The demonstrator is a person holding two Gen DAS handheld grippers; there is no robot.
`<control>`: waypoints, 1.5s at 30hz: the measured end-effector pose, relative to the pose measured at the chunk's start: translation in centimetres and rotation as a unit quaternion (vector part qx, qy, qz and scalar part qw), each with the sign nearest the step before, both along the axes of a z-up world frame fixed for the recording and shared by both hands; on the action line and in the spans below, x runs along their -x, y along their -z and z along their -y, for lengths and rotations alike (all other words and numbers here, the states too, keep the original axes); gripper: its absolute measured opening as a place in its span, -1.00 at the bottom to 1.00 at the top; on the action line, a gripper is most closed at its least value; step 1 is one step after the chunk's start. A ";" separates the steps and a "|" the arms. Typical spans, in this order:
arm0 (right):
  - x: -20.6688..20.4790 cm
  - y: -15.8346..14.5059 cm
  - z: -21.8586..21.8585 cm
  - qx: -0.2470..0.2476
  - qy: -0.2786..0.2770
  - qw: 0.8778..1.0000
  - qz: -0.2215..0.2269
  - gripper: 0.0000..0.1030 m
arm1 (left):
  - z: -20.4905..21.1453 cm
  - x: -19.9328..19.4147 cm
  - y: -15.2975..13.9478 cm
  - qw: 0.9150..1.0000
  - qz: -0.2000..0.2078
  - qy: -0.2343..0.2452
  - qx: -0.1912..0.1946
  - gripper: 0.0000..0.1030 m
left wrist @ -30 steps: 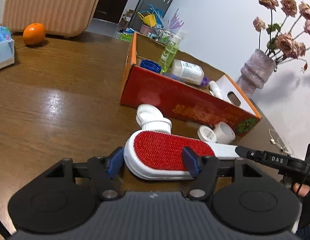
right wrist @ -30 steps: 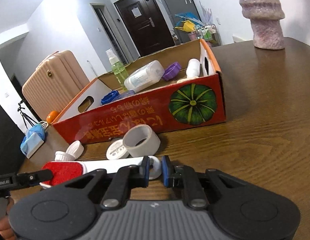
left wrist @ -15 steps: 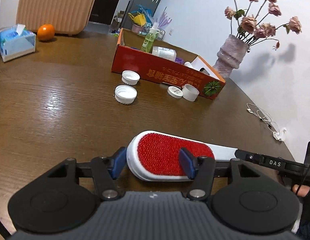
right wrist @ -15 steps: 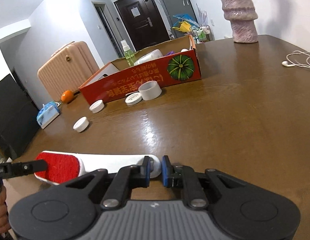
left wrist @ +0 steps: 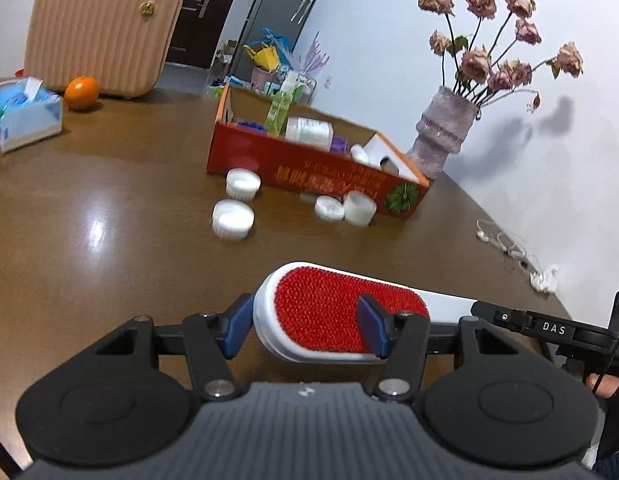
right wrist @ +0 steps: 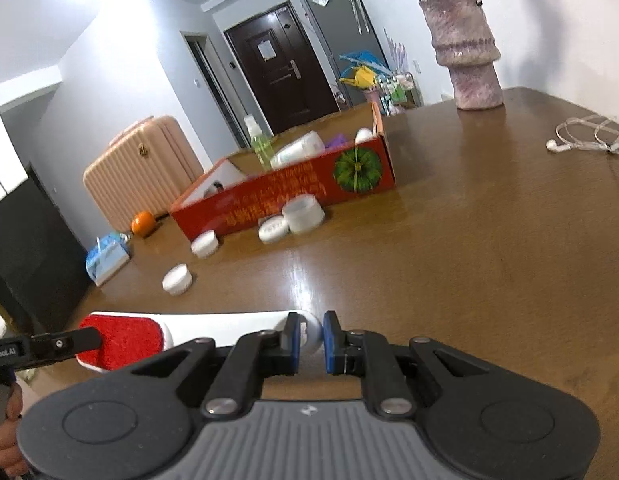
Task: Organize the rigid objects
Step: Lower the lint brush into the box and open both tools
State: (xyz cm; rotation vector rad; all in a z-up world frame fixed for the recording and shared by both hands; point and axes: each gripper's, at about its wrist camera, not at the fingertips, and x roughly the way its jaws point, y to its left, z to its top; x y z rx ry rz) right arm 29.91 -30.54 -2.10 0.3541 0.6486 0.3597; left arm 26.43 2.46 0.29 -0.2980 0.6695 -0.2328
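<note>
Lint brush [left wrist: 341,316]: white plastic body with a red bristle pad, carried clear above the table [left wrist: 109,240], spanning from one claw to the other.
Handling: looks stiff, light and smooth-sided, so likely slippery; the long body suits a hold at both ends.
Left gripper [left wrist: 305,324]: partly closed, blue pads across the red head; its jaws have just narrowed on it.
Right gripper [right wrist: 309,340]: closed tight on the handle tip.
Red box [left wrist: 309,168]: well ahead of both claws, with white caps [left wrist: 233,218] before it.
</note>
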 end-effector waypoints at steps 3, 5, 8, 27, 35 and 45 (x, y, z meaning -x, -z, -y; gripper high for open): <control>-2.6 -1.8 -0.1 0.000 0.004 1.000 0.022 -0.76 | -0.4 -3.0 -1.5 1.000 0.021 0.009 0.002 0.12; -5.1 -3.0 -0.4 0.004 0.007 0.999 0.037 -0.76 | -0.7 -5.7 -2.6 0.999 0.042 0.020 0.001 0.12; -9.5 -4.1 -0.1 -0.020 0.012 0.999 0.039 -0.76 | -1.2 -10.9 -3.7 0.999 0.039 0.020 0.015 0.12; -27.0 -1.4 -2.9 -0.019 -0.003 0.999 -0.040 -0.78 | -3.3 -27.5 -0.4 1.000 0.004 0.014 -0.015 0.11; -25.8 -2.5 -2.2 -0.001 0.008 0.999 -0.032 -0.74 | -2.9 -26.0 -1.5 0.998 0.034 0.031 -0.045 0.11; -16.7 -8.3 -2.8 0.061 -0.004 0.996 0.071 -0.60 | -2.7 -17.6 -6.1 0.989 0.093 0.000 -0.111 0.36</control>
